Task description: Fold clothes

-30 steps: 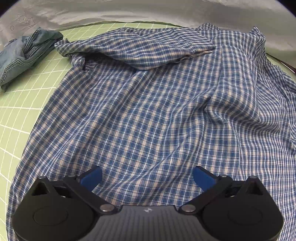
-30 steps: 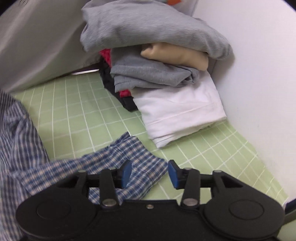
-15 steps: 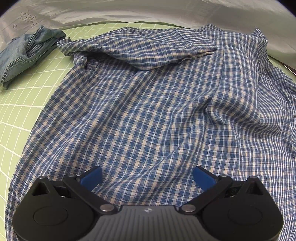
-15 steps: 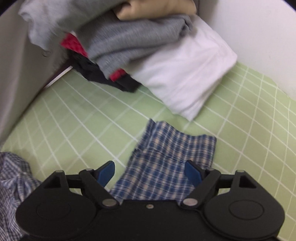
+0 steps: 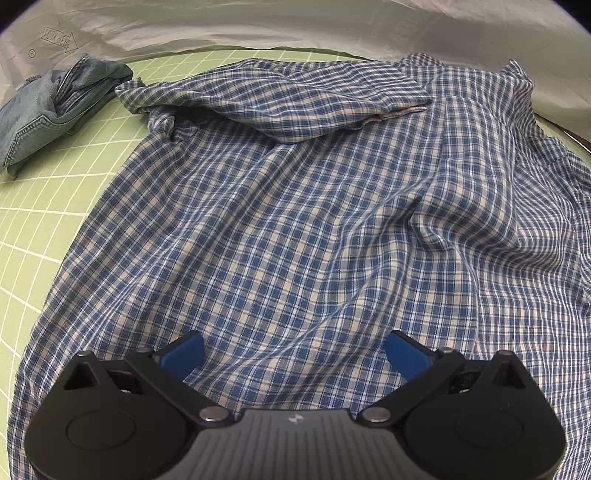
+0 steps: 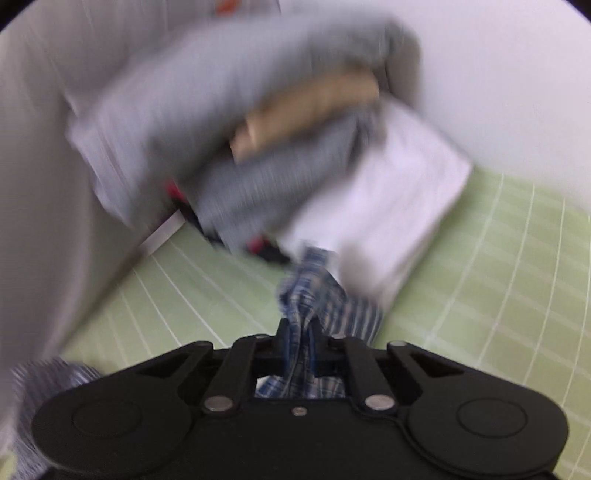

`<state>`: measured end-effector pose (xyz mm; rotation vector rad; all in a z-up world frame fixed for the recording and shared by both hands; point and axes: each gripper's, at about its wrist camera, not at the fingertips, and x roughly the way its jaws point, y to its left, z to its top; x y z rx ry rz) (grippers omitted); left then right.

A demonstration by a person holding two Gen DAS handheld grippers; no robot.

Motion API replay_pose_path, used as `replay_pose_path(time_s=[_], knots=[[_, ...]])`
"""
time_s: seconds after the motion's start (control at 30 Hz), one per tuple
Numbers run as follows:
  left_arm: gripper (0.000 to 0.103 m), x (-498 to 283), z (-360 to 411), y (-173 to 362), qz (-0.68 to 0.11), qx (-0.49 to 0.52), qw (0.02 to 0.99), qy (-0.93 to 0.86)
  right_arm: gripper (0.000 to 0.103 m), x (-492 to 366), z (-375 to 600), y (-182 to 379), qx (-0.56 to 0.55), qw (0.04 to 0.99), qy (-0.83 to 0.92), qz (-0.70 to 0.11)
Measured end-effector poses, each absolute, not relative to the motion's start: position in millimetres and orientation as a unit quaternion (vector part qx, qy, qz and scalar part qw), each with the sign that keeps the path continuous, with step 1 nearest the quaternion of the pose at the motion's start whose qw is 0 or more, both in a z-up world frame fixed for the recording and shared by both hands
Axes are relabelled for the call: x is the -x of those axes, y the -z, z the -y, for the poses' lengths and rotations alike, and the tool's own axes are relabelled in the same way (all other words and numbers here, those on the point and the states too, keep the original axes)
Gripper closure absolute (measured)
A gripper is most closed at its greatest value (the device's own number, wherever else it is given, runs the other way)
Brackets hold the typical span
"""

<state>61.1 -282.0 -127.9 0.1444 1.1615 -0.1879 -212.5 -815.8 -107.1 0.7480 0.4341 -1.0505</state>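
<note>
- The blue-and-white checked cotton shirt [image 5: 295,221] lies spread on the green gridded worktop [image 5: 48,192], one sleeve folded across its far part.
- The crumpled pale-blue denim garment [image 5: 48,107] sits at the far left, apart from the shirt.
- The right view is blurred: a stack of folded grey, tan and white clothes [image 6: 258,147] lies beyond the shirt's cuff [image 6: 314,291].

On the left side, the plaid shirt [image 5: 314,229] covers most of the green gridded surface [image 5: 40,206], leaving bare room only along its left edge, where folded jeans [image 5: 48,110] block the far corner against the white backdrop [image 5: 258,26]. On the right side, a blurred pile of folded clothes [image 6: 266,147] fills the back corner between the walls; open surface lies to its right and in front.
</note>
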Motion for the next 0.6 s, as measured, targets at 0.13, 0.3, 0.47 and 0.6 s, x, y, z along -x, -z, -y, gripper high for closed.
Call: replay_pose_path(time_s=[0.13, 0.3, 0.47, 0.6], knots=[[0.0, -57.8, 278.0, 128.3, -0.545, -0.067, 0.831, 0.088, 0.098, 251.9, 810.6, 61.8, -0.32, 0.777, 0.526, -0.132], [0.0, -53.6, 278.7, 127.4, -0.544, -0.066, 0.832, 0.087, 0.098, 288.0, 815.8, 62.3, -0.344, 0.761, 0.54, -0.106], [0.0, -51.0, 279.8, 126.9, -0.542, -0.066, 0.833, 0.087, 0.088, 301.6, 803.0, 113.2, -0.365, 0.702, 0.58, -0.195], [0.0, -49.0, 280.6, 126.5, -0.54, -0.067, 0.834, 0.087, 0.071, 318.9, 789.6, 160.0, -0.41, 0.649, 0.592, -0.246]])
